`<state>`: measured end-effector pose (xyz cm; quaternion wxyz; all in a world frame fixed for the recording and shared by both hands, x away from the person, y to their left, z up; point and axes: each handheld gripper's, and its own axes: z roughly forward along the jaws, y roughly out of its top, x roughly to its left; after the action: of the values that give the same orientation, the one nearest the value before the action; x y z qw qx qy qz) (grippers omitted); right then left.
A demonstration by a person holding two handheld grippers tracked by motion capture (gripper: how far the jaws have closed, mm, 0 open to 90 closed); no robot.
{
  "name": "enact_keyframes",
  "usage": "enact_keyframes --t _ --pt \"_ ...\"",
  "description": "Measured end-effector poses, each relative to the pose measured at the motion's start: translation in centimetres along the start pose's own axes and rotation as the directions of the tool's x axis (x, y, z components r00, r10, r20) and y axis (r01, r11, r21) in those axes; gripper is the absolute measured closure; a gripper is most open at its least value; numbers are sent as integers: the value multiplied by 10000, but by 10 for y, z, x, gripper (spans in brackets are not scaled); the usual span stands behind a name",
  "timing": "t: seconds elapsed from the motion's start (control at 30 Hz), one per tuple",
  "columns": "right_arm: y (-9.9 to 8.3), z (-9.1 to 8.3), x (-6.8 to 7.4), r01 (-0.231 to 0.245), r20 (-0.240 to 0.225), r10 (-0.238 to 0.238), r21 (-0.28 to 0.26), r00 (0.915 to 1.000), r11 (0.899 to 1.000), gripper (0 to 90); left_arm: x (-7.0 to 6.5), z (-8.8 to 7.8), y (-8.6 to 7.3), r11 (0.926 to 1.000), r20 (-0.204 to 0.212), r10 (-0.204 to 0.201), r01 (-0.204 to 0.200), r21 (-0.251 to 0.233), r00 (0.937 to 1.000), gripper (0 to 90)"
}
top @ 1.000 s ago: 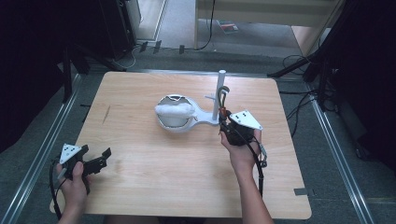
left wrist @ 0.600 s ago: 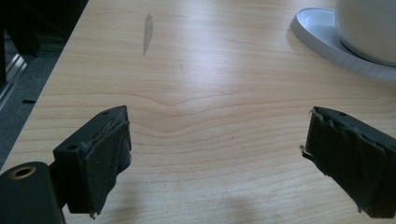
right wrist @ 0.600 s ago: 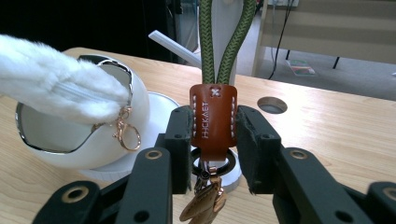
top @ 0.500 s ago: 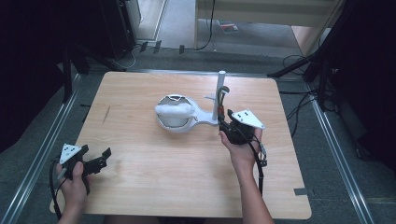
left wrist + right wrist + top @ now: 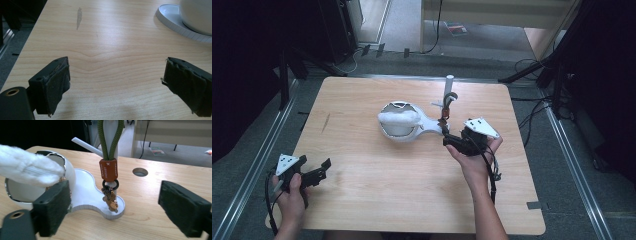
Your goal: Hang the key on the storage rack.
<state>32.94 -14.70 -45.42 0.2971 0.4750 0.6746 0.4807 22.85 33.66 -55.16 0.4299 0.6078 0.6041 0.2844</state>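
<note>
Two hand-held grippers at a light wooden table (image 5: 377, 200) bearing a white stand with a hung key strap.

The table carries, near its middle, a flat white figure-eight-shaped tray (image 5: 86, 192); a white bowl (image 5: 398, 129) topped by a white fluffy cloth (image 5: 398, 118) sits on its wider end, and a white upright post (image 5: 448, 86) rises from its narrow end. An olive-green cord loop with an orange-brown leather sleeve and small metal charms (image 5: 108, 170) hangs on the post, the charms resting on the tray. The right gripper (image 5: 117, 212) faces the strap, its jaws having just been opening; they stand wide, the strap beyond them, untouched. The left gripper (image 5: 116, 86), held at the table's near left corner well apart from the tray, has its jaws wide over bare wood.
</note>
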Motion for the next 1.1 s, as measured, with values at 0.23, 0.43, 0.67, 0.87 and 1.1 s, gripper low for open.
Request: enact_keyframes --t 0.23,0.43,0.67,0.87,1.1 --pt "-4 -5 0 91 -26 -90 69 10000 9999 0 0 0 0 10000 -7 -20 20 -43 10000 73" --pt "-9 -10 -6 -65 -144 65 12 9999 10000 0 -1 0 0 10000 -27 4 -4 -7 10000 73" --pt "-17 -18 -13 -29 22 28 92 10000 10000 0 0 1 0 10000 -25 11 -11 -5 10000 73" --pt "-24 -24 -18 85 94 -86 102 9999 9999 0 0 1 0 10000 -27 12 -12 -5 10000 73" --pt "-35 -31 -27 22 239 -28 240 9997 9997 0 -1 1 0 10000 -50 21 -22 -7 10000 73"
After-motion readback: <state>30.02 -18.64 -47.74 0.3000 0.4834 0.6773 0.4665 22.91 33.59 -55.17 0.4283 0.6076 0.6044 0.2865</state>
